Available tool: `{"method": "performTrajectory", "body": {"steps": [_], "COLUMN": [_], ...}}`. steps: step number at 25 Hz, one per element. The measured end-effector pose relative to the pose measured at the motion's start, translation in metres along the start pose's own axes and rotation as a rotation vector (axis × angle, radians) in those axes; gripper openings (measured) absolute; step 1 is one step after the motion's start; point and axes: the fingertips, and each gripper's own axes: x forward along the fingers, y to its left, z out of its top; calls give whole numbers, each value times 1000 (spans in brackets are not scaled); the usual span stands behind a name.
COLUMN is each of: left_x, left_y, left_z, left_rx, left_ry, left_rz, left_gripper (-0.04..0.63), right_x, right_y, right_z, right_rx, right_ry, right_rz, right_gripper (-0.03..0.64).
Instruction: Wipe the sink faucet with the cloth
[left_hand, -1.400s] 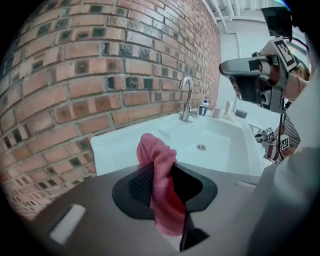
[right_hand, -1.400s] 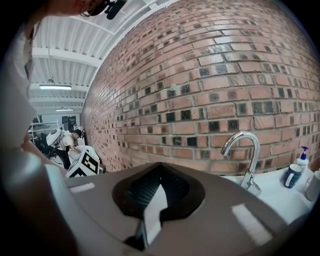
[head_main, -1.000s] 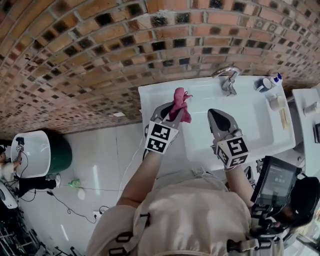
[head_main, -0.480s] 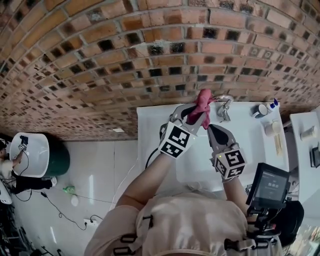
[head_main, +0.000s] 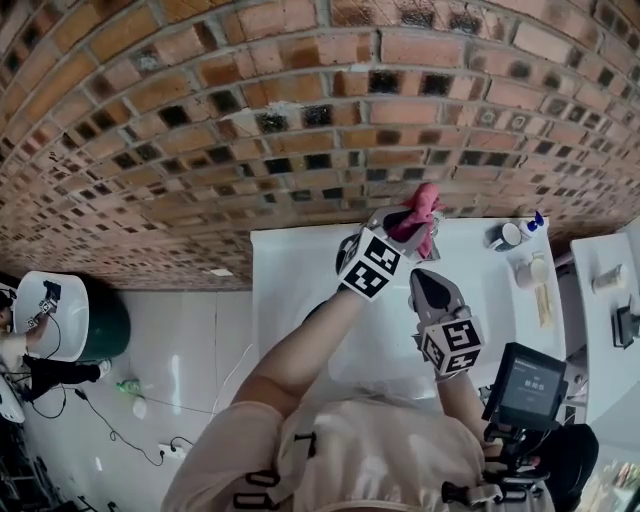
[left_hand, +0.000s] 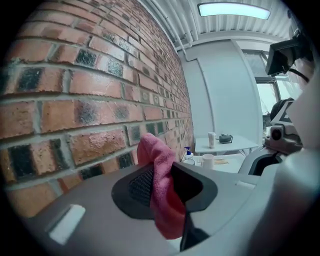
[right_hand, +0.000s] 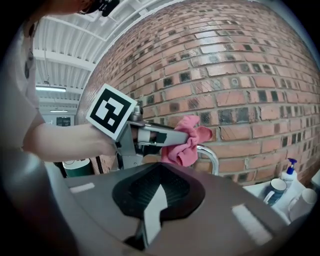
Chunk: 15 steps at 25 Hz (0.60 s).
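My left gripper (head_main: 408, 224) is shut on a pink cloth (head_main: 421, 213), which bunches out past its tips close to the brick wall at the back of the white sink (head_main: 300, 270). In the right gripper view the cloth (right_hand: 185, 145) rests on top of the chrome faucet arch (right_hand: 213, 156), with the left gripper (right_hand: 176, 138) reaching in from the left. From the head view the faucet is hidden behind cloth and gripper. The cloth (left_hand: 157, 185) fills the gap between the left jaws. My right gripper (head_main: 428, 288) hangs over the basin just in front, shut and empty.
A blue-capped soap bottle (head_main: 533, 222) and two mugs (head_main: 503, 236) stand on the sink's right ledge. A white table (head_main: 600, 290) lies further right, a screen device (head_main: 528, 385) near my right side. A green bin (head_main: 110, 320) stands on the floor to the left.
The left gripper carried the cloth from over the sink's left front to the faucet at the wall. The right gripper moved toward the back of the basin behind it.
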Motion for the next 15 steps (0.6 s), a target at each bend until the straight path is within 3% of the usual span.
{"method": "performTrajectory", "body": {"steps": [6, 15], "left_x": [13, -16], "left_y": [16, 32], "left_z": [-8, -58], "left_rx": [-47, -145], "left_ry": [-4, 10], "left_rz": [2, 98], "left_gripper": [98, 103], "right_x": [0, 18], "right_y": [-15, -10], "right_z": [-8, -18], "right_rx": [20, 38], "right_ry": [5, 20], "right_rz": [-2, 34], "right_gripper": [-6, -6]}}
